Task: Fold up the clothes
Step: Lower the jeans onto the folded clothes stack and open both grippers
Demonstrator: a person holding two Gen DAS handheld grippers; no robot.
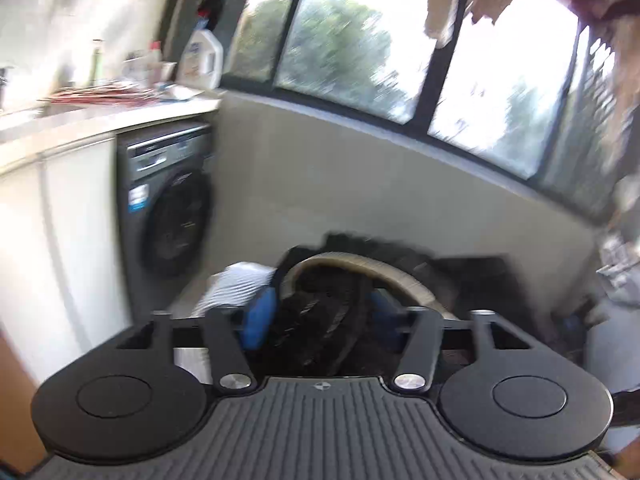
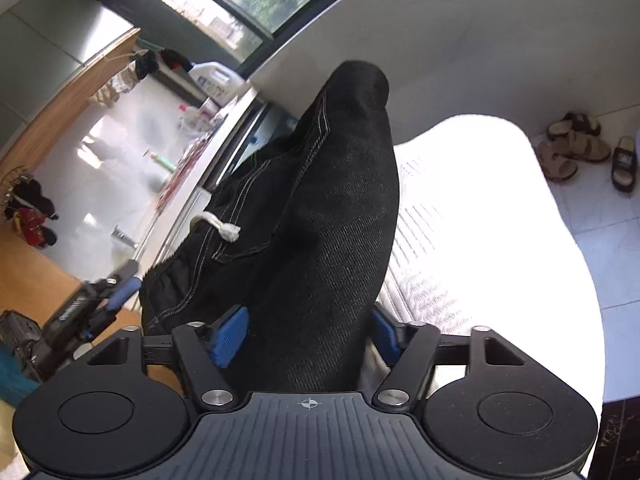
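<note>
Two sandals [image 2: 568, 148], right view only

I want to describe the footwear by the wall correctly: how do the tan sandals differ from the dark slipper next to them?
The tan sandals are light brown and make a cluster of several pieces; the dark slipper is dark brown or black and a single piece. The sandals lie nearer the wall, the slipper nearer the picture's right edge. Both rest on the white tiled floor.

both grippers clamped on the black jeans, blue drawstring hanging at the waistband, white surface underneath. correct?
One error: the drawstring is white, not blue, as the right wrist view shows. Otherwise correct: left gripper and right gripper clamp the black jeans over the white surface.
</note>
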